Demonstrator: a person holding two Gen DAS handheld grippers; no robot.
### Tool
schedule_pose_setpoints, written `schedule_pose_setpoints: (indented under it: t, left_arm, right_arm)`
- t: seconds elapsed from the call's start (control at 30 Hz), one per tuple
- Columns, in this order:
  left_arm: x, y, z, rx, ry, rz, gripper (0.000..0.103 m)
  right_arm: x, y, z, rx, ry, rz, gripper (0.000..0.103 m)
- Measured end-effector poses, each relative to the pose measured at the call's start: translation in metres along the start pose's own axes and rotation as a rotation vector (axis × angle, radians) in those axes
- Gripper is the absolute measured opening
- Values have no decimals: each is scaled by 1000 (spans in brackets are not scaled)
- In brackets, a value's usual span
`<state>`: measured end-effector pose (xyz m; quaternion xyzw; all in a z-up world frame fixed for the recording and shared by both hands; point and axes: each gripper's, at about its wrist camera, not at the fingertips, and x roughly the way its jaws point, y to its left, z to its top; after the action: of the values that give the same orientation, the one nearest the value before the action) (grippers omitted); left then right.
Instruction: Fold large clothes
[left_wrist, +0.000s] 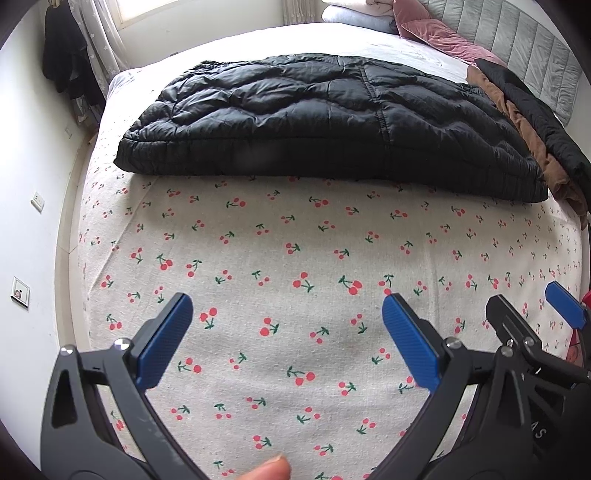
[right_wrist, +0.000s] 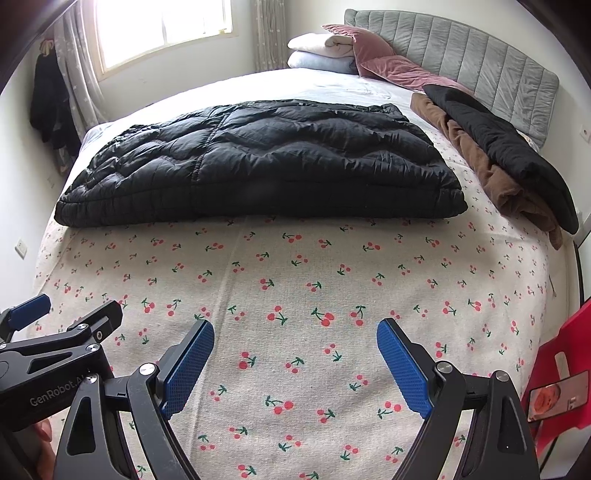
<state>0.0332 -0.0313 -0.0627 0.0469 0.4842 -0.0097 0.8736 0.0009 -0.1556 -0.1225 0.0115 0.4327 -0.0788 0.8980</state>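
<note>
Both hand-held grippers, left (left_wrist: 288, 339) and right (right_wrist: 295, 363), hang with jaws spread and nothing between them, low in frame over the cherry-print bed (right_wrist: 295, 280). Well beyond them, across the middle of each view, lies the black puffer jacket (right_wrist: 258, 166), already doubled into a thick slab. It looks light, soft and springy, with a slick shell, so I'd pinch it at the stitched hem along its near edge, close to the corners.

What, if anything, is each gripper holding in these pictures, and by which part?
Nothing is held. The left gripper and right gripper both stand open above the cherry-print bedspread, well short of the black puffer jacket.
</note>
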Motion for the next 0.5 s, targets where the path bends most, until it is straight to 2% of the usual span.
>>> schedule_pose_setpoints:
  t: [0.5]
  left_arm:
    - [1, -2, 1, 6, -3, 0, 102]
  right_arm:
    - [1, -1, 0, 6, -2, -12, 91]
